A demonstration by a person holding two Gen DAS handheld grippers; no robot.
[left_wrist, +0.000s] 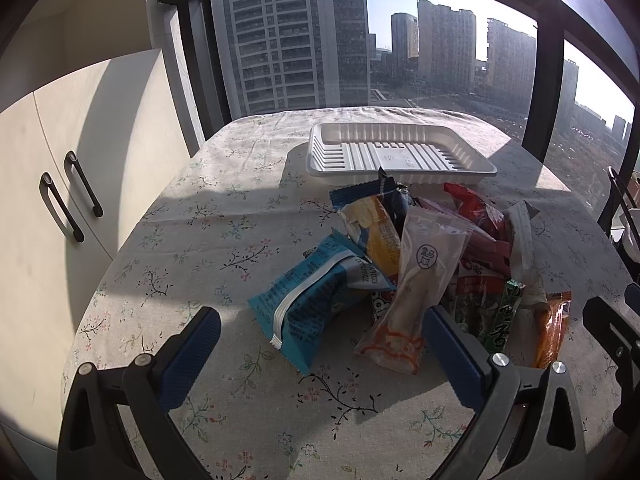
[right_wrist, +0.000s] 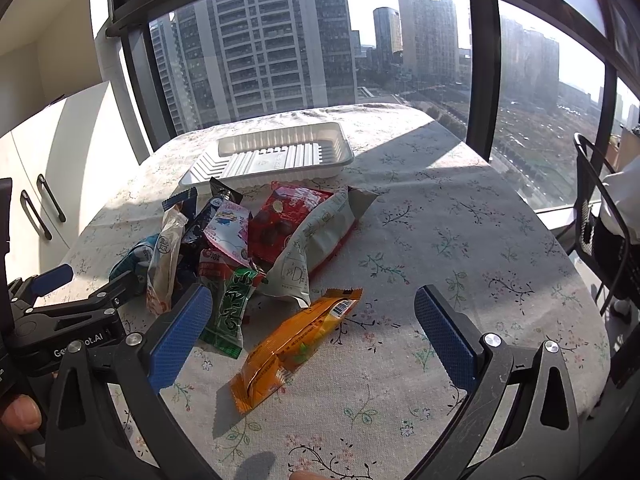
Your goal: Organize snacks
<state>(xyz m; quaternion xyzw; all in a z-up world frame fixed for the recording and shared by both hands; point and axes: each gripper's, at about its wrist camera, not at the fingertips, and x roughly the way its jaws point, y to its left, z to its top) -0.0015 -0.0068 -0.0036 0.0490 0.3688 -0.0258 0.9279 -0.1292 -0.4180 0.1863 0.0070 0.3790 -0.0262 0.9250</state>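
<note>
- Our white tray (left_wrist: 400,152) sits bare at upper centre on the desk (left_wrist: 224,216); nothing is sorted.
- The snack pile (right_wrist: 256,240) lies mid-frame, just below it.
- Our left tongs (left_wrist: 320,344) and right tongs (right_wrist: 312,320) gape wide, holding nothing.

Left tool (left_wrist: 320,336) and right tool (right_wrist: 312,312) hover, jaws spread wide.

Strong daylight enters through the window (left_wrist: 360,40) — sun flare at upper right. Hard shadows cross the tablecloth (left_wrist: 224,208). Fisheye bending and dark vignetting mark the edges — centre sharp.
</note>
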